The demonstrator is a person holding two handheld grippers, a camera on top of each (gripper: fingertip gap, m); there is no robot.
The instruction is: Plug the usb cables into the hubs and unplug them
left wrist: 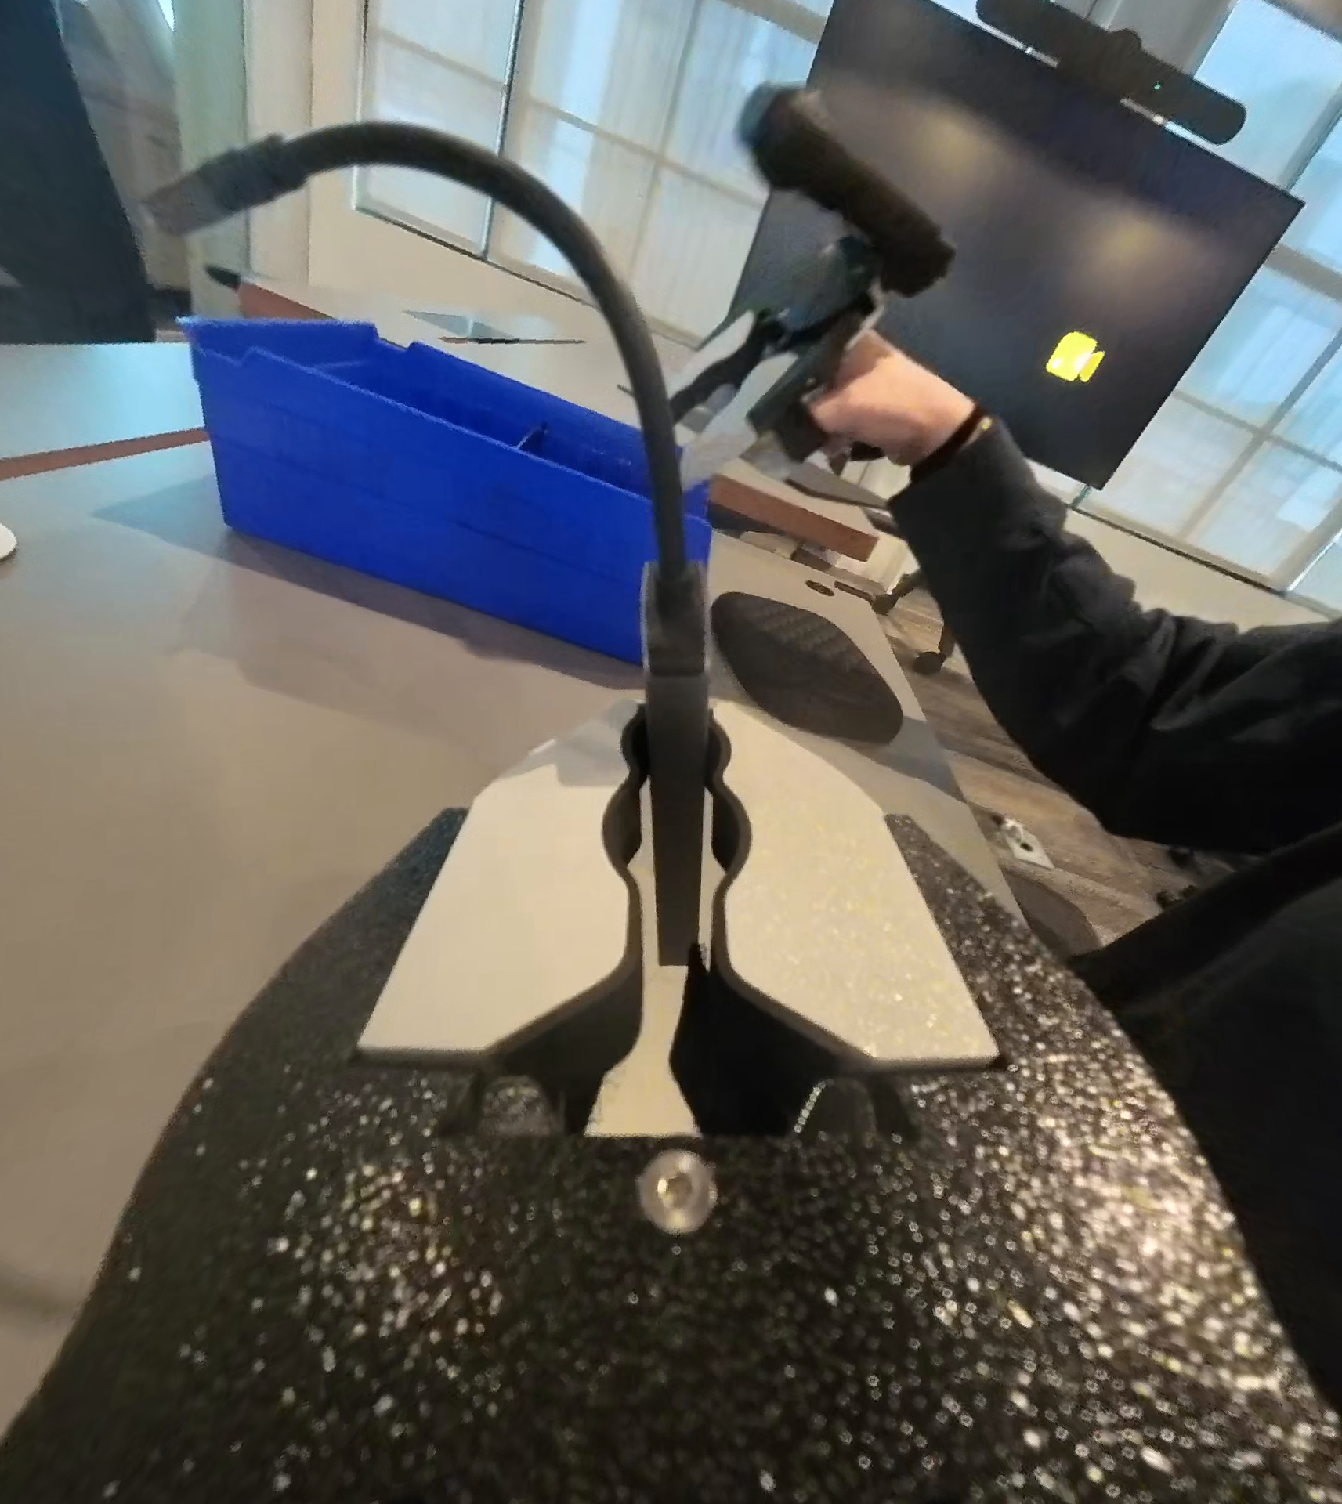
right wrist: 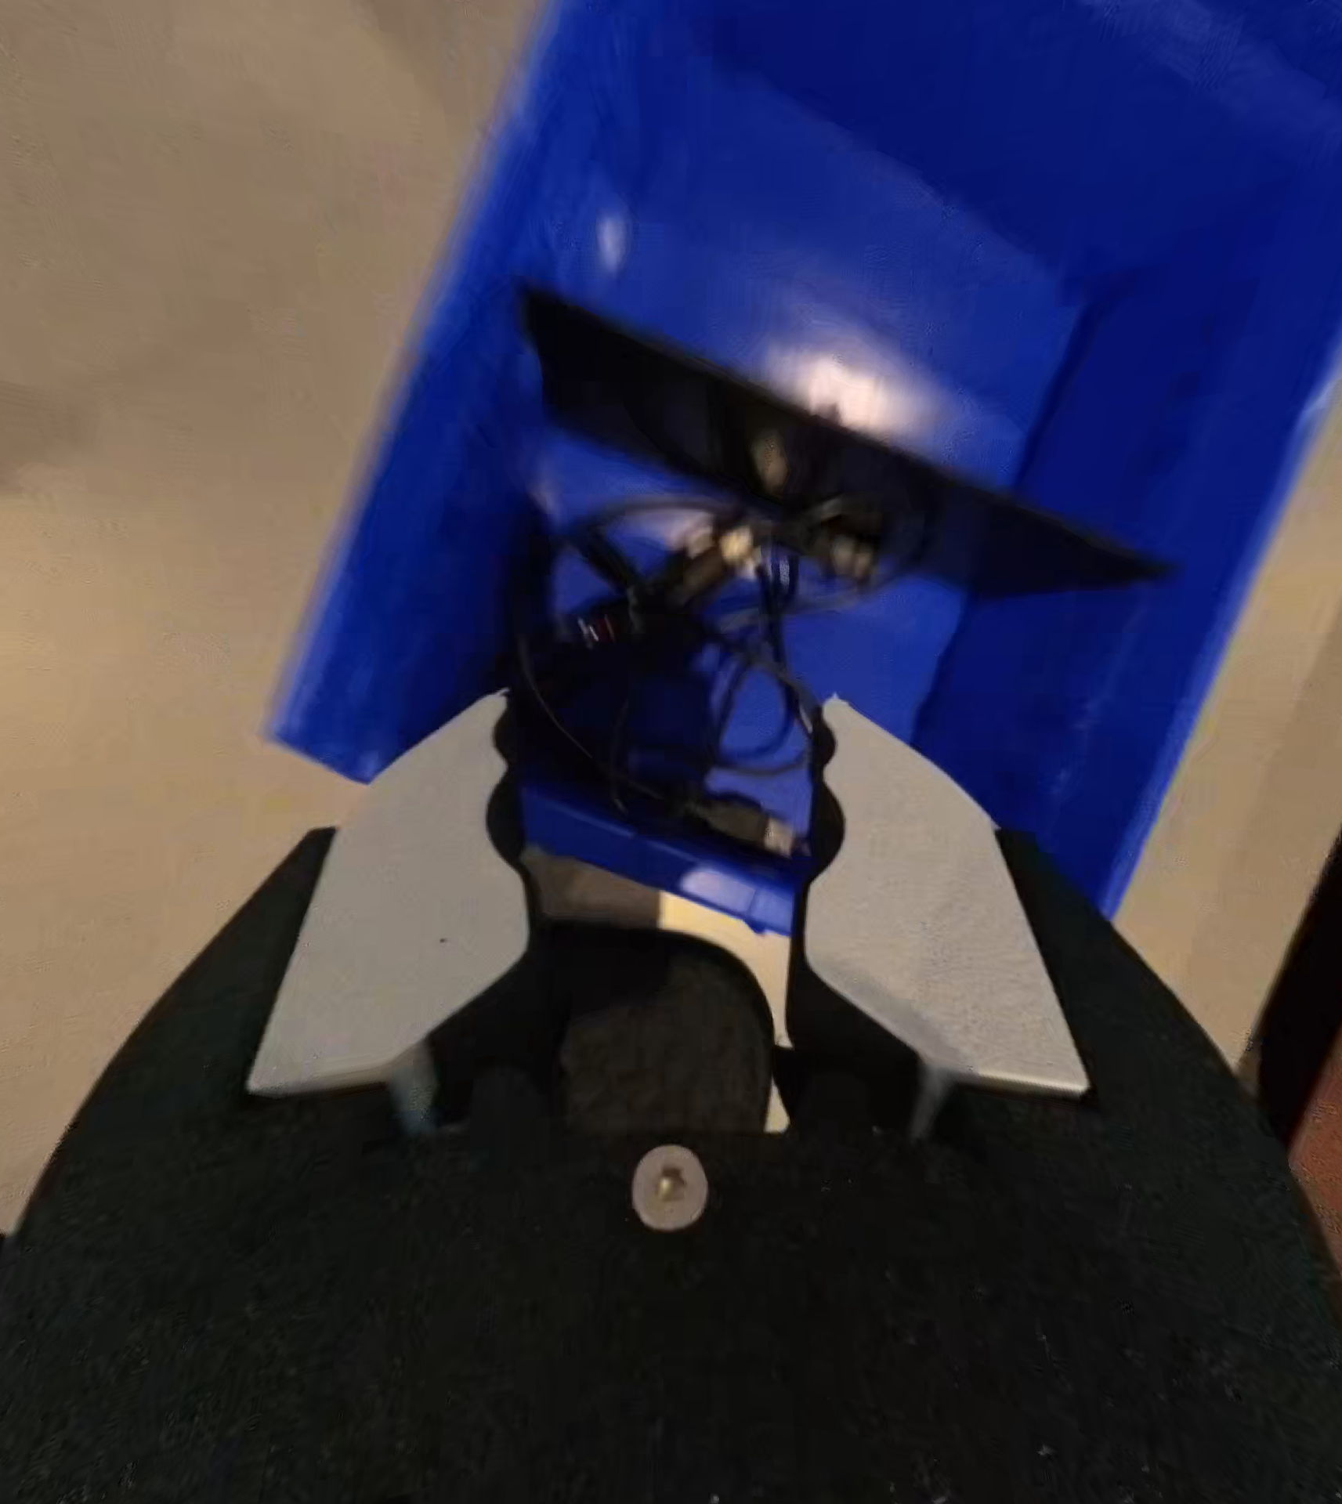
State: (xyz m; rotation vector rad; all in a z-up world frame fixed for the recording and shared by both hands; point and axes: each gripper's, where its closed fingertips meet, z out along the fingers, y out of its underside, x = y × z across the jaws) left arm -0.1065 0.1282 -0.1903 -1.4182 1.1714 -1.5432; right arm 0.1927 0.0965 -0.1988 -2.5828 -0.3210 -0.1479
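In the left wrist view, the left claw [left wrist: 671,781] is seen clamped on a slim dark hub [left wrist: 675,814], which is held edge-on and upright between the grey, faintly glittering fingers [left wrist: 830,920]. A thick, rubbery black lead [left wrist: 570,244] arches up from the hub's far end and curls over to the left, ending in a flat metal plug [left wrist: 183,207]. Beyond it, a blue plastic bin [left wrist: 439,488] with stepped walls stands on the smooth grey counter [left wrist: 163,732]. A dark, woven-looking oval pad [left wrist: 806,675] lies just beside the bin. The right claw [left wrist: 704,407] is held over the bin's near end by a hand [left wrist: 887,407].

In the right wrist view, the right claw [right wrist: 663,716] is shown with its fingers well apart and nothing between them, pointed down into the blue bin [right wrist: 1180,570]. A tangle of thin black usb cables [right wrist: 700,618] lies on the bin floor, below a black divider [right wrist: 732,407]. The frame is blurred, so individual plugs can only probably be made out.

A cable is judged to be the thing to pick next. The grip would best be taken on a rigid plug shell rather than on the limp wire, so that the plug can be lined up with the hub's port. The hub should be kept steady meanwhile.
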